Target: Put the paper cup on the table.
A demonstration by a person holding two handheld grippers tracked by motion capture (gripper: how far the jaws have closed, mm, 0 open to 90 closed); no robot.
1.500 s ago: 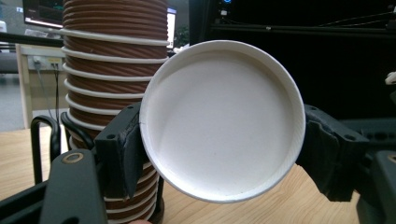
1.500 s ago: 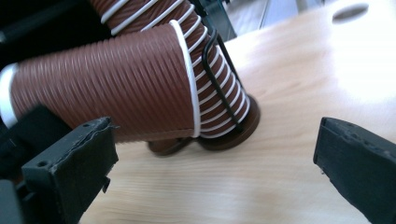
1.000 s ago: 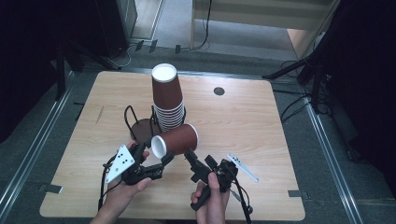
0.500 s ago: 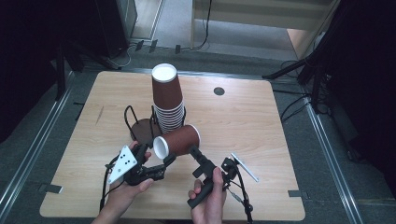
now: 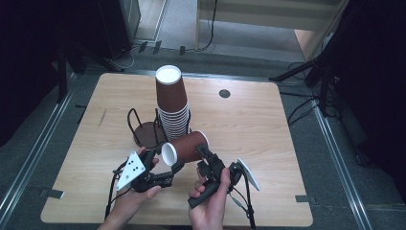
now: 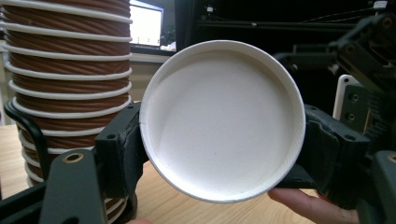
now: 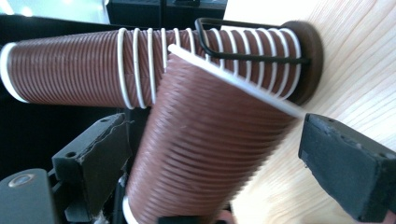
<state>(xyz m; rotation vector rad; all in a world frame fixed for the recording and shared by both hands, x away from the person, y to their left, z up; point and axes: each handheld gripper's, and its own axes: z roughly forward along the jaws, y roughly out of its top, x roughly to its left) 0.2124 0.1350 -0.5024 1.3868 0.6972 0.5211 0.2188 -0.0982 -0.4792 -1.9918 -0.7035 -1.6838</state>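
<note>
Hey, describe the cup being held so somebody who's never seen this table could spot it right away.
Start at the tall stack of brown cups standing mid-table in a wire holder. Just in front of it, nearer the person, a single brown ribbed cup is held between the two tools. It alone lies on its side off the table, its white inside facing the left tool.

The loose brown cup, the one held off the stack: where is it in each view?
High view: the loose cup lies sideways at lower centre.
Left gripper view: its white mouth faces the camera.
Right gripper view: its ribbed wall runs diagonally.
Shared landmark: the cup stack.
</note>
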